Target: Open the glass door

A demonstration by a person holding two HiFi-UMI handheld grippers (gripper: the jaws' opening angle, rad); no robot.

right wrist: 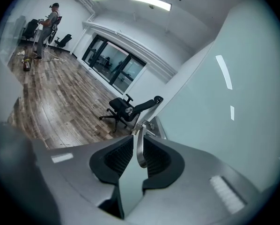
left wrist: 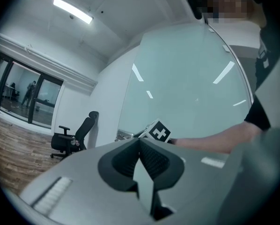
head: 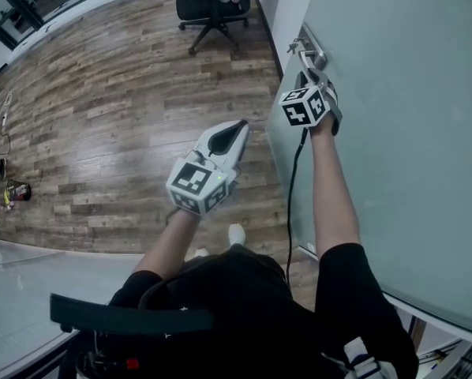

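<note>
The frosted glass door (head: 394, 133) fills the right side of the head view. Its metal lever handle (head: 309, 54) sits at the door's left edge. My right gripper (head: 310, 76) reaches up to the handle with its marker cube just behind. In the right gripper view the handle (right wrist: 140, 149) stands between the two dark pads of the right gripper (right wrist: 139, 142), which are shut on it. My left gripper (head: 237, 126) hangs in the air left of the door, over the floor, touching nothing. Its jaws (left wrist: 140, 142) meet at the tips with nothing between them.
A black office chair (head: 212, 6) stands on the wood floor beyond the door's edge, beside a white wall (head: 277, 6). A black cable (head: 293, 196) hangs from the right gripper along the arm. Small items (head: 15, 189) lie at the far left. A person (right wrist: 48, 27) stands far off.
</note>
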